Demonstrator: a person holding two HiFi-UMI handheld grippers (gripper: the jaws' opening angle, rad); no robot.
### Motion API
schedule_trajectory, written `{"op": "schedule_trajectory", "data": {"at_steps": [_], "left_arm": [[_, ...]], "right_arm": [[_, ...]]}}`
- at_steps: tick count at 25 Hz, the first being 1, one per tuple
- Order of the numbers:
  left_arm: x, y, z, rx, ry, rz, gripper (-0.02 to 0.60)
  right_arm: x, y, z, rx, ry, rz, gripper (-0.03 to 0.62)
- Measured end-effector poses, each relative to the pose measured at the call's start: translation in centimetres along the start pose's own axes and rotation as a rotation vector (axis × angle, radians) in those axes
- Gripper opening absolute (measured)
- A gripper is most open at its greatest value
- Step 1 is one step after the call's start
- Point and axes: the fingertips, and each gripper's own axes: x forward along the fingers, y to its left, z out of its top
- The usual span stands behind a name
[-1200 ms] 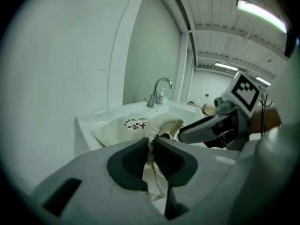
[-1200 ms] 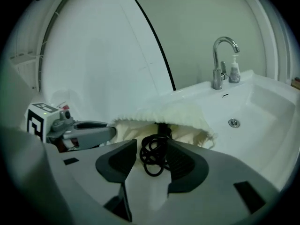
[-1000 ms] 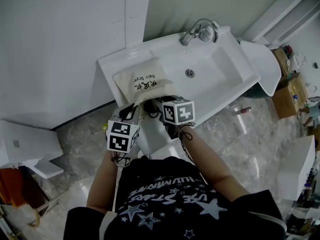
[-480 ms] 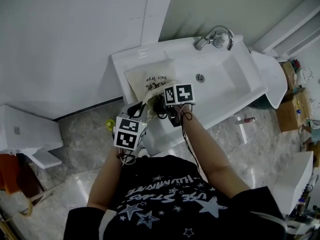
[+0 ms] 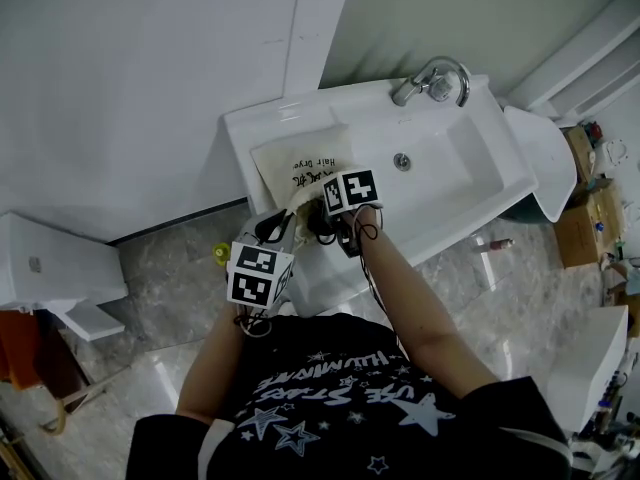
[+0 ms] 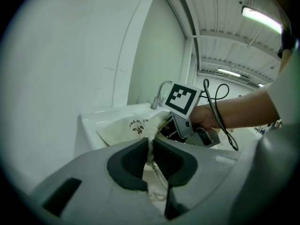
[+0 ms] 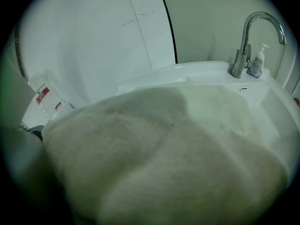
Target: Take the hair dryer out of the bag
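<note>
Since one second ago the right gripper (image 5: pixel 330 216) has gone forward, and its marker cube now stands over the near end of the bag (image 5: pixel 300 163), where before it was short of the bag's mouth. The left gripper (image 6: pixel 151 159) has stayed at the same place, beside the bag's near left corner.

The bag is of pale cloth with dark print on it. It lies flat on the left ledge of the white washbasin (image 5: pixel 470 158), with its mouth toward the person and its closed end toward the wall. The tap (image 5: pixel 432 76) stands at the far side of the basin, well apart from the bag, and a small bottle (image 7: pixel 257 62) stands just beside its foot.

The left gripper view shows its jaws nearly together, with a fold of the bag's rim pinched between the two dark pads. A thin cord (image 6: pixel 159 175) of the bag hangs down below them.

The right gripper's front end is at the mouth of the bag. Its own view is filled almost fully with blurred pale cloth, very close to the camera, so the jaws do not show there. How far apart they are, and whether they hold anything, cannot be told.

The hair dryer itself shows in no view. Some dark parts lie at the bag's mouth in the head view, but they are too small to name.
</note>
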Motion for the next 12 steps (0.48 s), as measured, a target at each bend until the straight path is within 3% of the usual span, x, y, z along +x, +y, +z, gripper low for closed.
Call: {"op": "schedule_trajectory", "data": {"at_steps": [5,12], "left_arm": [[-0.1,0.3,-0.3,0.009,0.002,0.005,0.049],[0.3,0.6,-0.5,-0.006,0.003,0.013,0.049]], "right_arm": [[1.0,-0.2,0.0,-0.038,0.005,-0.053,0.235],[1.4,0.2,0.0,-0.077,0.037,-0.002,0.206]]}}
